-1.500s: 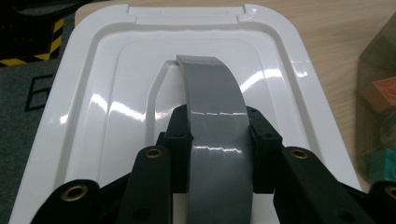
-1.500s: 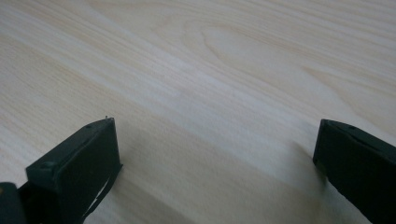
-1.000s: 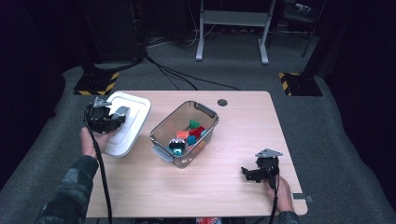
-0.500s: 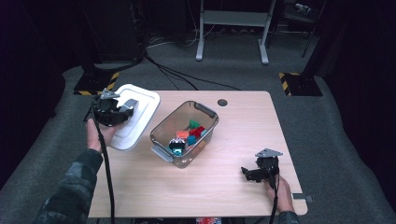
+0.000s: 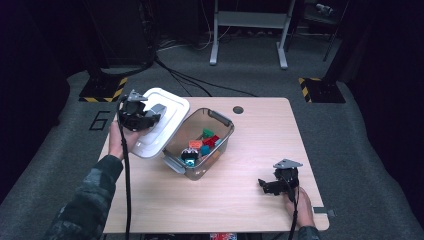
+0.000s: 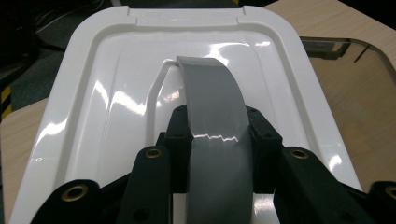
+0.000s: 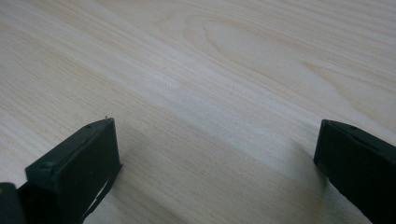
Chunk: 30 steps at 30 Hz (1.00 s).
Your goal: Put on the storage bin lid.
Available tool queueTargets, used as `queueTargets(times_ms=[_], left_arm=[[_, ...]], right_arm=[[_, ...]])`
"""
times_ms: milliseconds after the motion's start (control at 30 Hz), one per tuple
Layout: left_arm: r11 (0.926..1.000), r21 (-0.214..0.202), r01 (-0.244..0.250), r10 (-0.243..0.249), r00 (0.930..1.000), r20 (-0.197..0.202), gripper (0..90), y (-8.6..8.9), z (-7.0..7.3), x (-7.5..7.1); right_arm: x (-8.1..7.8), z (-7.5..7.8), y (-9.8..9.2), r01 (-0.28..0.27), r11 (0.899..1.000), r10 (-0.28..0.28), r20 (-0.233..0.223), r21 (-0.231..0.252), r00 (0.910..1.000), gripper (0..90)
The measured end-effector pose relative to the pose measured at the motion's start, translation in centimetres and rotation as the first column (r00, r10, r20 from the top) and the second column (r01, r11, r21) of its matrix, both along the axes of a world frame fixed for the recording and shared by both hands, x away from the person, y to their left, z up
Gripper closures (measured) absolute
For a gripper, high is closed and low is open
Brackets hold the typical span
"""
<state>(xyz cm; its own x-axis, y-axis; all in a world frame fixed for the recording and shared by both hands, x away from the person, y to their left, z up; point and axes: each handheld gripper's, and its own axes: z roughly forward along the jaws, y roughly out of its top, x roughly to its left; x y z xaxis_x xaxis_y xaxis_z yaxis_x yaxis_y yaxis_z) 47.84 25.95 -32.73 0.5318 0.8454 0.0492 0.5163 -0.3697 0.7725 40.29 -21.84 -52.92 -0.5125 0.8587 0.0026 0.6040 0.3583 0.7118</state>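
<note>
A white plastic lid (image 5: 167, 125) hangs tilted above the table's left part, and its right edge overlaps the left rim of the clear bin (image 5: 221, 121). My left gripper (image 5: 146, 120) is shut on the lid's grey handle (image 6: 212, 88), which runs up between the jaws in the left gripper view, over the glossy lid (image 6: 107, 98). The left gripper (image 6: 217, 128) has one jaw on each side of that handle. Several coloured toys (image 5: 201, 145) lie in the bin. My right gripper (image 5: 266, 186) rests low at the table's front right, open, with bare wood (image 7: 210, 70) between its fingers (image 7: 79, 163).
The wooden table (image 5: 270, 135) has a round cable hole (image 5: 238, 109) behind the bin. Beyond it are a dark floor, cables and a metal stand (image 5: 250, 30). A black cable trails from each gripper toward the front edge.
The left gripper has lifted the lid off the table and carried it right, toward the bin, so that it now overlaps the bin's left rim. The right gripper has stayed where it was.
</note>
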Motion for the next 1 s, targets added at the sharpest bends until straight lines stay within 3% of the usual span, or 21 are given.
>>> queueTargets(times_ms=[267,433,1000], left_arm=[[0.9984,-0.001,0.056,-0.056,0.9984,-0.007,67.4,-3.2,0.0,0.3],[0.9958,0.010,0.091,-0.091,0.9954,-0.031,67.4,-5.1,-0.5,0.6],[0.9914,-0.004,0.131,-0.131,0.9868,-0.096,67.4,-9.5,-2.6,1.6]], right_arm=[[0.0,0.0,0.0,0.000,1.000,0.000,0.000,0.000,1.0000,0.0],[0.0,0.0,0.0,0.000,1.000,0.000,0.000,0.000,1.0000,0.0],[0.0,0.0,0.0,-0.001,1.000,0.001,0.000,-0.001,1.0000,0.0]])
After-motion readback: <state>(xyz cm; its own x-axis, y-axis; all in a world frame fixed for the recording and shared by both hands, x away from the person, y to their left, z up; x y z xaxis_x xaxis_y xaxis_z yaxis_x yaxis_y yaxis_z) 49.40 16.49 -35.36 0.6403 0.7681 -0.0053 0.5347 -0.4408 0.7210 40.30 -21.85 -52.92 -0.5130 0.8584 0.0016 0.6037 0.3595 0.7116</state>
